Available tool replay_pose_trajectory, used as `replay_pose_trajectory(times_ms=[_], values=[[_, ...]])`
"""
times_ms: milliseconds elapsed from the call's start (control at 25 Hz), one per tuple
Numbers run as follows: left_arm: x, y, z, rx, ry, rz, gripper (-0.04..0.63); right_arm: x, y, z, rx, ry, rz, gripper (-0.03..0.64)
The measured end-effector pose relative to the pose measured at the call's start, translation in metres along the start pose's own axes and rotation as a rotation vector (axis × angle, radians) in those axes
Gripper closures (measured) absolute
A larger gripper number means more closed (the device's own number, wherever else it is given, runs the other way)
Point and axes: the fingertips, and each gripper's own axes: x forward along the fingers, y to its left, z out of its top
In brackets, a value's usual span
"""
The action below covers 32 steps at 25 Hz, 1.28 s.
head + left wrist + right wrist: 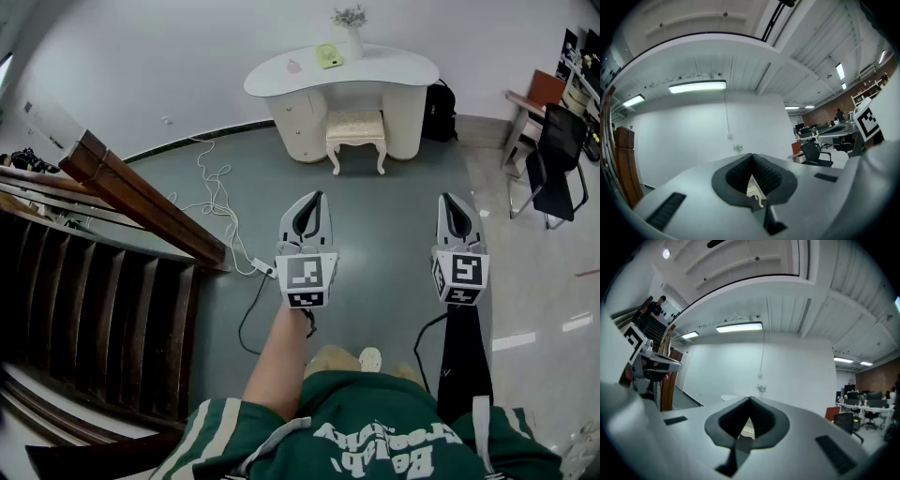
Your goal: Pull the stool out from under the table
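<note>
One broad grey floor [394,216] underfoot, dark wooden staircase [94,281] along the left. Against the far wall, white curved bench [375,70] with the cream stool [355,127] tucked between its two pedestals — seat partly under the top, front legs out on the floor. Black office chair [561,159] off to the right, black bag [439,111] just beside the bench's right end. Left hand-held gripper [317,195] and right hand-held gripper [450,199] side by side in mid-air, well apart from the stool — each empty, jaws pressed together at the tips. White cable [217,187] looped on the floor; small vase [352,37] on the bench.
</note>
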Motion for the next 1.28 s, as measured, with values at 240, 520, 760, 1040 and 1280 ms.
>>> replay_pose_trajectory(times_ms=[240, 520, 760, 1040, 1280], values=[[0.006, 0.002, -0.006, -0.009, 0.012, -0.004, 0.597, 0.003, 0.001, -0.004, 0.003, 0.006, 0.003, 0.612], [0.0, 0.003, -0.005, 0.002, -0.004, 0.003, 0.597, 0.002, 0.0, -0.005, 0.064, -0.026, -0.004, 0.611], [0.0, -0.002, 0.0, -0.059, -0.029, -0.063, 0.384, 0.004, 0.009, -0.007, 0.07, -0.035, 0.034, 0.414], [0.038, 0.012, -0.006, -0.088, -0.044, -0.092, 0.23, 0.045, 0.021, -0.008, 0.126, -0.088, 0.169, 0.135], [0.09, 0.04, -0.012, -0.09, -0.069, -0.127, 0.165, 0.11, 0.033, -0.014, 0.099, -0.09, 0.229, 0.056]])
